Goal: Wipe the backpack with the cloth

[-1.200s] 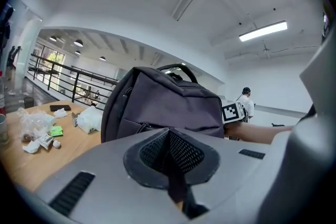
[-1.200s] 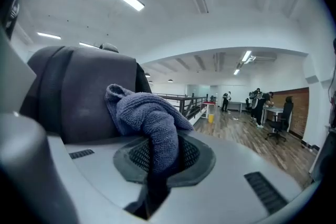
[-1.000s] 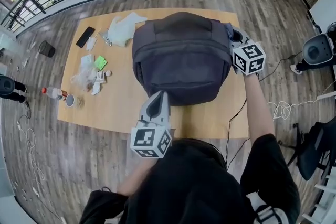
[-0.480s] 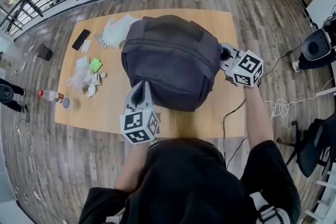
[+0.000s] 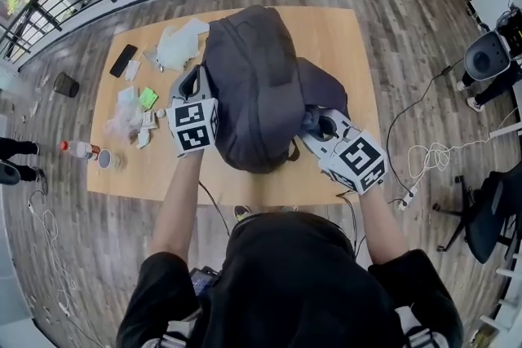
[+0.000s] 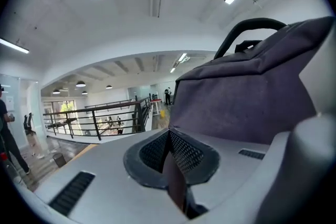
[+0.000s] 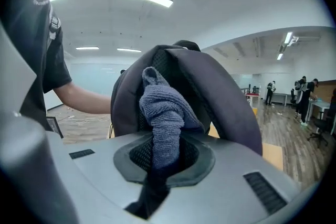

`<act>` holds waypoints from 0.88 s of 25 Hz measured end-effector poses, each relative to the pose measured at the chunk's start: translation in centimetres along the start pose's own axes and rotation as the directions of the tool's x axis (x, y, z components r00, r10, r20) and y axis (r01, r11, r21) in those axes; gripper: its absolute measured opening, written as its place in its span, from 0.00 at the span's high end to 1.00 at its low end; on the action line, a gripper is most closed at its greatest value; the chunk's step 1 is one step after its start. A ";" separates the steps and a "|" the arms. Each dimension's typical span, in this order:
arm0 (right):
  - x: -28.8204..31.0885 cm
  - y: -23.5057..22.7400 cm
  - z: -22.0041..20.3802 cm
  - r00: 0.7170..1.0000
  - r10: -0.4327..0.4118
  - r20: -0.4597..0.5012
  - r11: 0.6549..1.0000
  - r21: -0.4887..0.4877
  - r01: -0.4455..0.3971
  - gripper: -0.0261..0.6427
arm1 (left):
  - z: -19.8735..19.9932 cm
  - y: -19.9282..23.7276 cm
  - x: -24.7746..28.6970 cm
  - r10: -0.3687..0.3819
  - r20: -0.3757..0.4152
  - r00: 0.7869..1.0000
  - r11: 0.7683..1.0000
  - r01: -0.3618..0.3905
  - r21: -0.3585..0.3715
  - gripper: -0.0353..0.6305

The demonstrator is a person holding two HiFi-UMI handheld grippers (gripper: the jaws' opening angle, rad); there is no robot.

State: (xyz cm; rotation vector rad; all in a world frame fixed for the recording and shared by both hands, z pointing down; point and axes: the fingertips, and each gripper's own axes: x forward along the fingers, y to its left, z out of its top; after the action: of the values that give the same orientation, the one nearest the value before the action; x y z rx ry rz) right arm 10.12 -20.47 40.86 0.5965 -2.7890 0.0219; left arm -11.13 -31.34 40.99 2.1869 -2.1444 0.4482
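- Backpack [image 5: 253,85] fold is being pinched by the left gripper [image 6: 170,165] (slim purchase): slippage risked.
- Bunched cloth [image 7: 163,113] is being clamped by the right gripper [image 7: 157,165]: snagging ahead.

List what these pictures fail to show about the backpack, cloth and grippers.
- Left gripper: jaws shut, but the dark strip in their seam is too dim in the left gripper view to name.
- Cloth: its lower end vanishes inside the right gripper. Whether it touches the backpack behind it, the right gripper view cannot settle.
- Backpack's underside: head view, hidden by its own bulk.
- Small litter on the table: head view, too small to identify.
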 end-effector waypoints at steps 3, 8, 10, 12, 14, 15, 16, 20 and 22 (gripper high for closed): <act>-0.2 0.6 0.2 0.998 -0.042 -0.043 0.999 0.005 0.042 0.90 | 0.2 0.2 0.2 -0.007 0.018 1.000 1.000 0.007 0.013 0.92; -3.5 2.7 4.7 0.996 -0.083 0.022 0.996 0.033 0.082 0.90 | -1.6 0.3 -4.1 -0.067 0.000 0.998 0.993 0.067 -0.095 0.92; -5.6 3.1 9.4 0.984 -0.091 0.153 0.993 0.094 0.078 0.90 | -2.9 -0.7 -7.1 -0.123 -0.014 0.992 0.982 0.120 -0.143 0.92; -6.3 3.1 13.7 0.964 -0.098 0.248 0.989 0.132 0.067 0.90 | -3.9 -2.1 -9.9 -0.190 -0.022 0.982 0.967 0.183 -0.175 0.92; -5.0 1.9 15.6 0.961 -0.151 0.232 0.986 0.098 0.132 0.90 | -4.2 -3.3 -12.2 -0.247 -0.012 0.969 0.950 0.240 -0.199 0.92; -3.8 1.2 15.7 0.962 -0.193 0.191 0.981 0.066 0.183 0.90 | -4.3 -3.7 -13.2 -0.272 -0.009 0.962 0.941 0.264 -0.211 0.92; -2.6 0.8 15.6 0.963 -0.229 0.142 0.974 0.035 0.226 0.90 | -4.4 -3.9 -14.1 -0.294 -0.006 0.956 0.932 0.285 -0.224 0.92; 0.2 2.5 15.1 0.960 -0.275 0.043 0.961 0.015 0.275 0.90 | -4.9 -3.5 -17.0 -0.338 0.008 0.941 0.905 0.327 -0.274 0.92; 0.7 5.1 13.7 0.972 -0.234 0.034 0.971 0.057 0.232 0.90 | -5.2 -3.2 -18.2 -0.354 0.015 0.935 0.896 0.343 -0.281 0.92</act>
State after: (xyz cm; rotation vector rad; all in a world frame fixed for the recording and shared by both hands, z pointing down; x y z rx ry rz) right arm 3.68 -17.13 28.17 0.9439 -2.7445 0.0347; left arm -8.82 -12.31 42.20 2.3015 -1.6220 0.1483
